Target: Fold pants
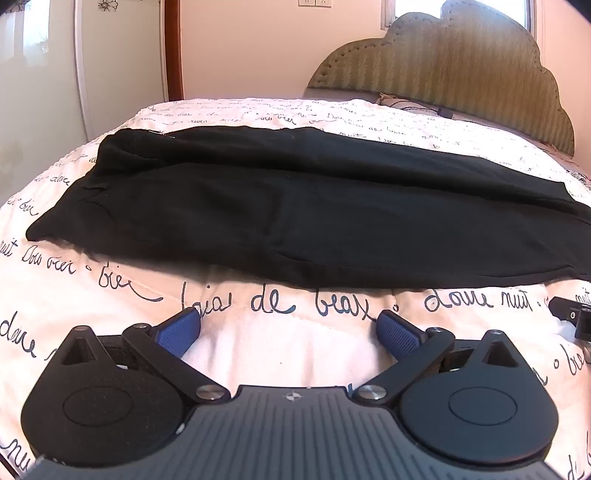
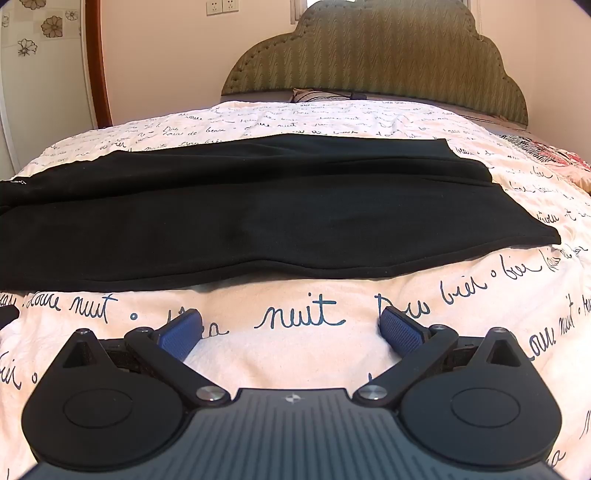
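Pants (image 1: 295, 206) lengthwise left-right; waist leftward

This is a bedroom in a home. A bed fills most of both views, covered by a white quilt (image 2: 303, 354) printed with handwritten French words. At the far end stands a padded olive headboard (image 2: 373, 55) with a scalloped top. Behind it is a cream wall with power sockets (image 2: 222, 6), on the far left a brown wooden door frame (image 2: 99, 62) beside flower-patterned wallpaper (image 2: 48, 27), and a window (image 1: 417, 7) above the headboard
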Demonstrator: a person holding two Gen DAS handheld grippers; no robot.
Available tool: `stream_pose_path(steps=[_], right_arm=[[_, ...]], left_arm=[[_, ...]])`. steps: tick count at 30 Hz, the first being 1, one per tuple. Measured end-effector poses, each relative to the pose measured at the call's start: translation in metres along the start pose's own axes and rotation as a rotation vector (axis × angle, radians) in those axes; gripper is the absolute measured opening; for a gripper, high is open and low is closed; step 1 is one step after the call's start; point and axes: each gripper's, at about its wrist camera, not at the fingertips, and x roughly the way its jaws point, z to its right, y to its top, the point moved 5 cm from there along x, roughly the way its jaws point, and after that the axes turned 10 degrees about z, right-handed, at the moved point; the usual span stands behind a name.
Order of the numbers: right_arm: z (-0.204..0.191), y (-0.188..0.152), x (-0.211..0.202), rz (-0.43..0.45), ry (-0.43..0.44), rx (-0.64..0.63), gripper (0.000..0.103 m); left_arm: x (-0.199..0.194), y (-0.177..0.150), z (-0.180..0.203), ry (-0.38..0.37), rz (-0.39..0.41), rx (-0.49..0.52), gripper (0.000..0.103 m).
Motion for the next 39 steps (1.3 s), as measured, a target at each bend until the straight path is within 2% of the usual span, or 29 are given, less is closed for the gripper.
stream_pose_path(steps=[39], right_arm=[[0.0019, 0.0000, 0.0012, -0.001, 0.004, 0.000, 0.103]], left_arm=[[-0.0011, -0.0019, 0.0039, 0.008, 0.012, 0.002, 0.103]])
